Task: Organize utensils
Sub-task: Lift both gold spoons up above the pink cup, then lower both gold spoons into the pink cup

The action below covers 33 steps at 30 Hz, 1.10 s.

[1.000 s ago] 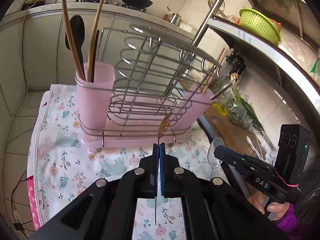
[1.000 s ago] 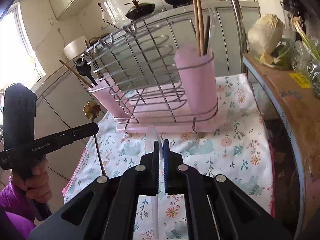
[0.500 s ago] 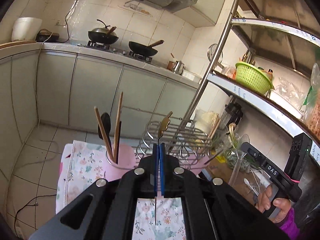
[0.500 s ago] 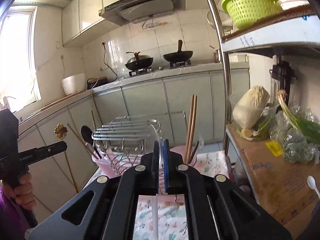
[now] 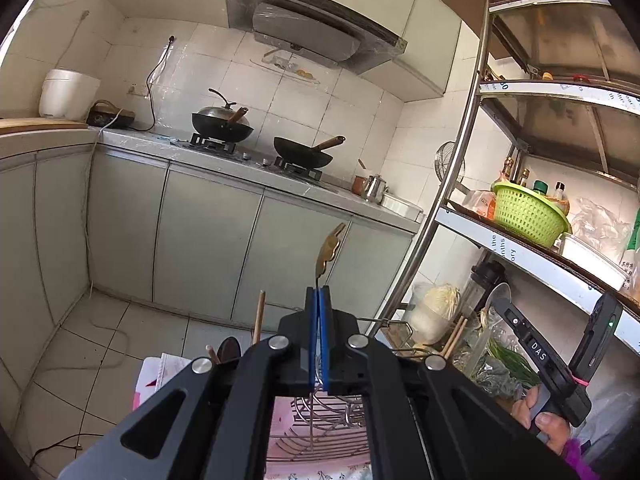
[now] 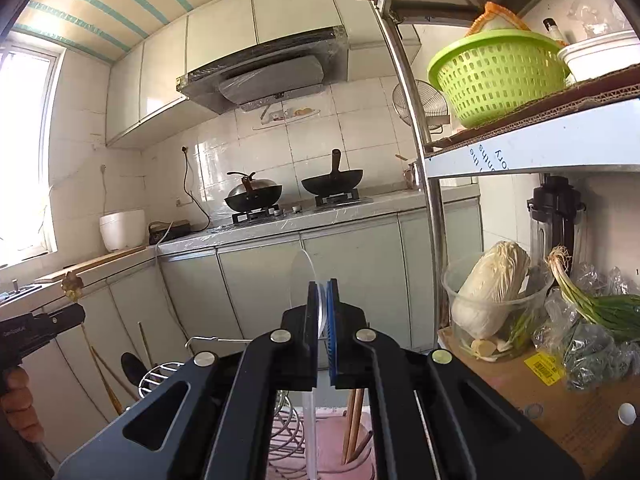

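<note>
We see the left gripper clenched on a gold spoon, whose head pokes up at frame centre while its thin handle hangs below the pads. The right gripper grips a clear spoon, bowl up, at centre of its view. The wire rack and pink cup sit at the bottom edge, behind the grippers.

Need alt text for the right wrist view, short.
The right gripper is shut on a clear plastic spoon, raised above a wire utensil rack on a pink base. Behind: kitchen counter, two woks, metal shelf with green basket.
</note>
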Available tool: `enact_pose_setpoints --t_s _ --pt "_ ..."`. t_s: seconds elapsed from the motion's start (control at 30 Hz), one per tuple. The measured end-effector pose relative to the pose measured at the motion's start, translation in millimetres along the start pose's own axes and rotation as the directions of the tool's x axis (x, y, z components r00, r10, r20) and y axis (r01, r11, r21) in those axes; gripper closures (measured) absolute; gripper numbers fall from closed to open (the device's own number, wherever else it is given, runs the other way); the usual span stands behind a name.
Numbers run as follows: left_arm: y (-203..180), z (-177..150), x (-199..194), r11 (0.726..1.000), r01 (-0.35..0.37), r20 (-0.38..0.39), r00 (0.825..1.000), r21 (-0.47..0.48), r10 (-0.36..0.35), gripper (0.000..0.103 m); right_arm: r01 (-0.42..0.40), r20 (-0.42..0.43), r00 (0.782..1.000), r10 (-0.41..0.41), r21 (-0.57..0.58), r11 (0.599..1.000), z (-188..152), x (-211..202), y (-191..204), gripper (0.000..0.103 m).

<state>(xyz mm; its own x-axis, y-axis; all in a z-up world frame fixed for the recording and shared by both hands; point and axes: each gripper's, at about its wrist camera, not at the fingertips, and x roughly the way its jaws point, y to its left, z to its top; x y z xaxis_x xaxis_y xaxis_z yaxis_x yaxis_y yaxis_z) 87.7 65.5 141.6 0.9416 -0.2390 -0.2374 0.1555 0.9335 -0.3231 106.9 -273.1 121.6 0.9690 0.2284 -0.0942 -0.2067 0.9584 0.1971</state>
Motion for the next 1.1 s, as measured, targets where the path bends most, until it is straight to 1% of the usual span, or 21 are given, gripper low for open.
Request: enact_pose_setpoints --t_s 0.17,0.3,0.43,0.67,0.9,1.1 --pt "2.4 -1.5 14.6 0.999 -0.04 0.011 0.999 0.024 0.039 0.102 0.045 0.042 0.998 -0.042 -0.063 0.997 -11.3 18.0 7.9 0.099" --pt "7.6 -5.0 28.7 0.998 -0.058 0.01 0.998 0.022 0.058 0.102 0.051 0.018 0.999 -0.049 -0.08 0.996 -20.9 31.8 7.5 0.099" --pt "11.3 -13.1 43.2 0.997 -0.073 0.009 0.997 0.033 0.073 0.102 0.047 0.002 0.999 -0.047 -0.103 0.994 -31.7 33.2 10.3 0.099" --pt "6.2 -32.4 56.5 0.988 -0.112 0.019 0.994 0.106 0.11 0.102 0.028 -0.034 0.999 -0.033 -0.137 0.99 -49.6 31.4 16.9 0.099" --pt "0.3 -59.4 45.5 0.987 -0.096 -0.011 0.995 0.132 0.099 0.102 0.011 -0.067 0.998 -0.018 -0.103 0.995 -60.0 17.8 15.9 0.099" --pt "0.7 -93.7 44.8 0.989 -0.099 -0.086 0.99 0.106 0.108 0.102 0.028 -0.074 0.997 -0.033 -0.069 0.997 -76.6 -4.0 15.8 0.099"
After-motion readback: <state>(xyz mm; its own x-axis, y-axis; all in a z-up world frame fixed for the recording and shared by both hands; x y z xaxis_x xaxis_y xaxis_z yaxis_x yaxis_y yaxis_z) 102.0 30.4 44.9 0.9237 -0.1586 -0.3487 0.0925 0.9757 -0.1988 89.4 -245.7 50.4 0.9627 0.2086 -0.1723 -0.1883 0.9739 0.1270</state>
